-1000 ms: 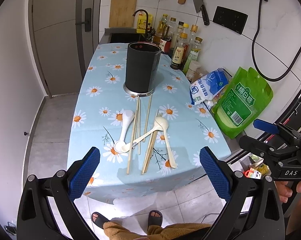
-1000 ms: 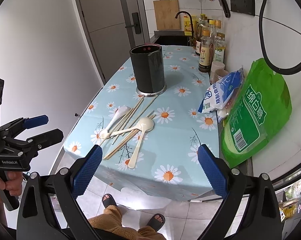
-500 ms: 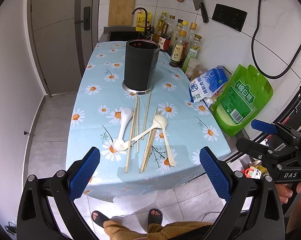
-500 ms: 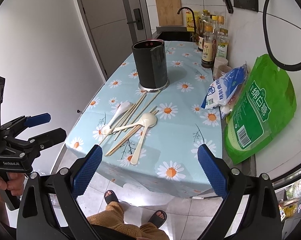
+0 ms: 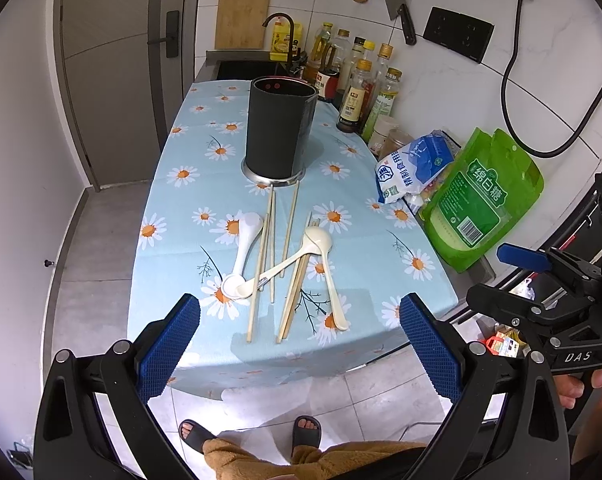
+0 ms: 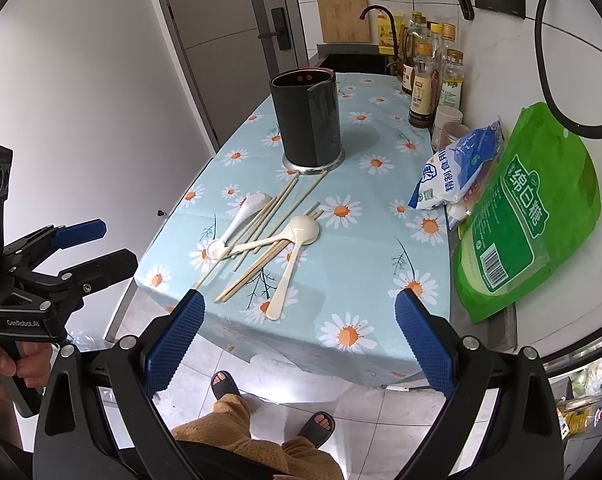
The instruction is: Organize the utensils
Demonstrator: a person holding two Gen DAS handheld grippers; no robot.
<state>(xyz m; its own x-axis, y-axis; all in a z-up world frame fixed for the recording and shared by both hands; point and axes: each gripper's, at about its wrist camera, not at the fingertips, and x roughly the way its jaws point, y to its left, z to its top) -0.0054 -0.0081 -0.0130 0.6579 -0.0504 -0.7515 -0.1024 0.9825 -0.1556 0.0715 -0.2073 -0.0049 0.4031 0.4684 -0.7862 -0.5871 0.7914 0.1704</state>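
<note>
While both claws hang off the near table edge: utensils loose on the cloth.
Left wrist view: left gripper (image 5: 299, 344) wide open, empty; spoons (image 5: 245, 248) and chopsticks (image 5: 291, 280) crisscrossed on daisy tablecloth (image 5: 173, 200), just before dark holder (image 5: 279, 130) (upright). Right wrist view: right gripper (image 6: 297, 340) spread wide, empty; same pile near holder, green bag (image 6: 525, 216) at right.

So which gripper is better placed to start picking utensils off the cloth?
Marginally the left gripper: open, empty, and facing the chopsticks and spoons almost head-on. The right gripper, also open and empty, sees the pile off to its left.
</note>
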